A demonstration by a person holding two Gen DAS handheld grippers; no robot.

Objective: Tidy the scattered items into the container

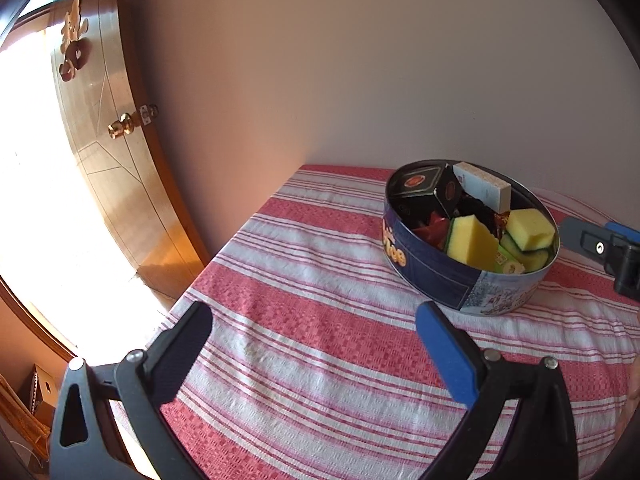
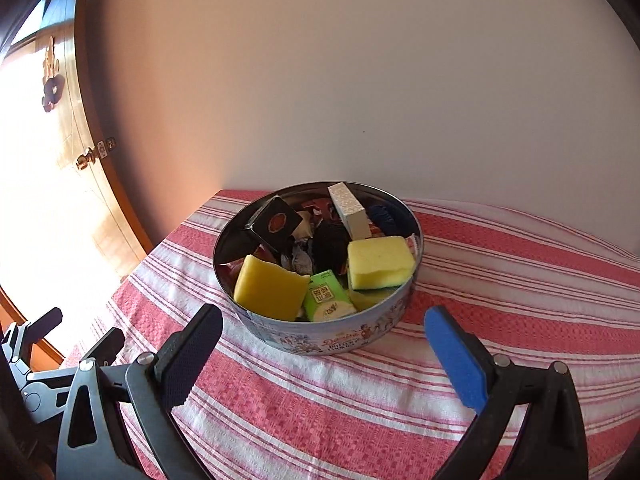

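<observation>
Right wrist: tin (image 2: pixel 320 336) w/ sponges (image 2: pixel 380 260), boxes (image 2: pixel 280 222), green carton (image 2: pixel 326 298).

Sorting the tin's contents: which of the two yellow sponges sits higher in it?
The right-hand sponge, lying flat on top by the tin's right rim, its green pad underneath. The other sponge stands tilted against the near-left wall.

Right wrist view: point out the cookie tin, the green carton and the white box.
cookie tin (image 2: pixel 320 340): right wrist view, on its printed front wall.
green carton (image 2: pixel 326 296): right wrist view, on its printed top face.
white box (image 2: pixel 348 204): right wrist view, on its patterned upper face.
</observation>
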